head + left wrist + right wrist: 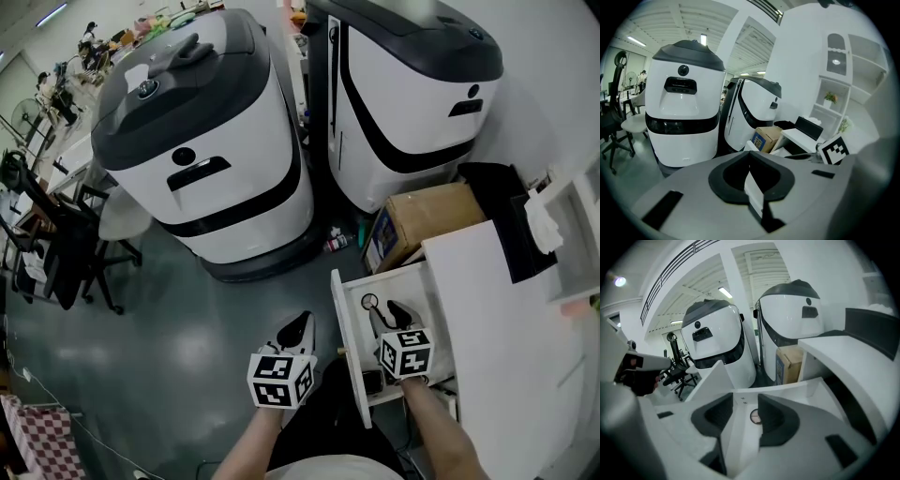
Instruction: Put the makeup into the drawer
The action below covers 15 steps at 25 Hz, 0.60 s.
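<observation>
Two big white machines with black bands fill the top of the head view, one at upper left [202, 141] and one at upper centre [412, 94]. A single white desk [506, 328] runs down the right side. Its one drawer [345, 328] stands pulled open at lower centre. One brown cardboard box [427, 220] sits on the floor just above the drawer, against the second machine.

There are two hand-held grippers, both low in the frame. The left gripper [302, 323] hovers over the grey floor just left of the drawer front, its jaws closed together with nothing in them. The right gripper [389, 314] hangs over the open drawer, its jaws parted and empty.

I count one piece of makeup [754, 416]. It is a small round compact with a dark rim and a pale centre, lying flat on the white drawer bottom, seen through the gap between the right gripper's jaws.
</observation>
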Tool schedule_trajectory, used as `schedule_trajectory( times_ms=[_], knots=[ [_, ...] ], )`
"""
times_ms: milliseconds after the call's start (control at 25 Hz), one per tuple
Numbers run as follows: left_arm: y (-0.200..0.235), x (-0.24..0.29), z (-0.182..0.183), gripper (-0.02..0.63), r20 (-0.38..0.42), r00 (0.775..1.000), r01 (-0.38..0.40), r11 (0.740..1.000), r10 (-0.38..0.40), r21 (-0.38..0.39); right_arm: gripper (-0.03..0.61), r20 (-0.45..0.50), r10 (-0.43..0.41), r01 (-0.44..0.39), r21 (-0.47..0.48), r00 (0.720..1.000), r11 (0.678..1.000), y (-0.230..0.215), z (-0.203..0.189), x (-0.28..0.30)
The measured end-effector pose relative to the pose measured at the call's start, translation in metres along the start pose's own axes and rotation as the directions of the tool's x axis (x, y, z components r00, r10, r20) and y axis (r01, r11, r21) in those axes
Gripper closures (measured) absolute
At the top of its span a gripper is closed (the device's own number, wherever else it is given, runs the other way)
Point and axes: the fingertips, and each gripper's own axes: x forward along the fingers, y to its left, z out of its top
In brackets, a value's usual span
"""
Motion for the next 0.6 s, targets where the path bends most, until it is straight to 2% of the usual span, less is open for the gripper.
schedule_trajectory(
  times_ms=[600],
  knots=[
    [-0.028,-0.011,0.015,0.611,0.028,0.999,0.043,0.997,-0.045,0.065,0.549,0.18,-0.021,0.016,0.031,0.983,0.999,0.01,0.037,-0.095]
  ],
)
